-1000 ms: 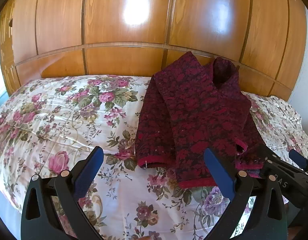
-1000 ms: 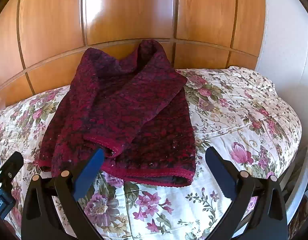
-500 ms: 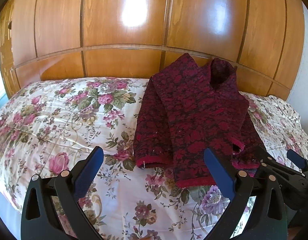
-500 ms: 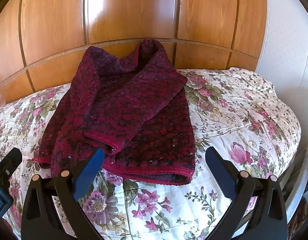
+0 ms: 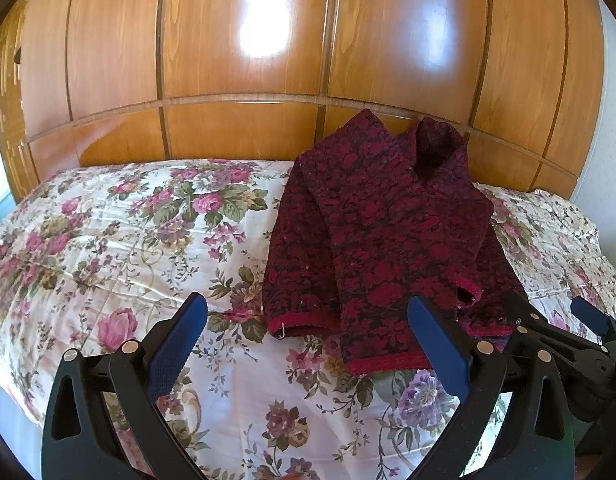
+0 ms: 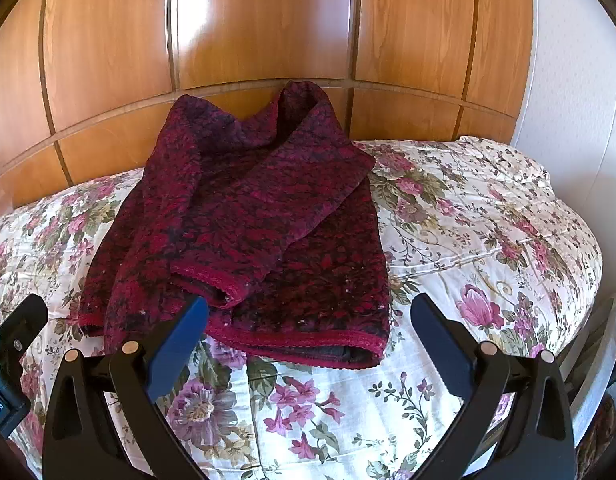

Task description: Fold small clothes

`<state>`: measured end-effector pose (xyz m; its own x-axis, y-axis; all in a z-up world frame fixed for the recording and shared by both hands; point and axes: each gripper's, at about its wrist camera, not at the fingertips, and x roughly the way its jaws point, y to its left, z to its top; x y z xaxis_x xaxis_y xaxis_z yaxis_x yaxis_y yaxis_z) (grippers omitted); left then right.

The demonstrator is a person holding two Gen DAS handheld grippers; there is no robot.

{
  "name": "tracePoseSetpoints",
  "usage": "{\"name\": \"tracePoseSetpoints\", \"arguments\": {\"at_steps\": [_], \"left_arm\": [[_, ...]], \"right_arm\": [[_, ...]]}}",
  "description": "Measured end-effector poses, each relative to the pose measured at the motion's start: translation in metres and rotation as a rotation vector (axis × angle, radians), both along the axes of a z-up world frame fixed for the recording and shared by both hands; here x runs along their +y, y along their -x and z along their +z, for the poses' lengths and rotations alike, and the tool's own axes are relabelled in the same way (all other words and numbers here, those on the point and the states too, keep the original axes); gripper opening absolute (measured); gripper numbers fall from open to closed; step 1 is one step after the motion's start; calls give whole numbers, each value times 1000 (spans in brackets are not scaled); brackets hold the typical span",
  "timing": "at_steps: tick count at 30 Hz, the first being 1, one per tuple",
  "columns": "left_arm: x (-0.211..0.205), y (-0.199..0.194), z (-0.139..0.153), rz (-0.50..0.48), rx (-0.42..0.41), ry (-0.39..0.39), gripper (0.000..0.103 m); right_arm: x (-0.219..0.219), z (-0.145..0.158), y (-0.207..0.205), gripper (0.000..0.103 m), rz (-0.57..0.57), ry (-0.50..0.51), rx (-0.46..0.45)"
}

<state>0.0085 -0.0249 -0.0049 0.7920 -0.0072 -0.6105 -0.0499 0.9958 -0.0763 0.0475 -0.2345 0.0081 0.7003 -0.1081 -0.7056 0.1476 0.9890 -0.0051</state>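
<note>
Your left gripper [image 5: 308, 340]: jaws wide, holding nothing | your right gripper [image 6: 310, 338]: jaws wide, holding nothing | red sweater [image 6: 248, 232] at 12 o'clock, sleeves folded over, on floral bedspread [image 6: 488, 240]

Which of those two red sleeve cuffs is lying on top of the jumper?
The right-hand cuff: its sleeve is folded across the jumper. The other cuff rests on the bedspread.

Both wrist views: same sweater [image 5: 380, 232], headboard-facing.

Bare bedspread [image 5: 108, 240] left of sweater [image 5: 380, 232]; wooden headboard [image 5: 244, 132] blocks behind.
</note>
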Motion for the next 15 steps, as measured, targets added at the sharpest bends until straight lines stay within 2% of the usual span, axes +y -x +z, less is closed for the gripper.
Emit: {"name": "tracePoseSetpoints", "arguments": {"at_steps": [15], "left_arm": [[1, 3, 3, -8, -16, -4, 99]], "right_arm": [[1, 1, 1, 101, 4, 1, -1]]}}
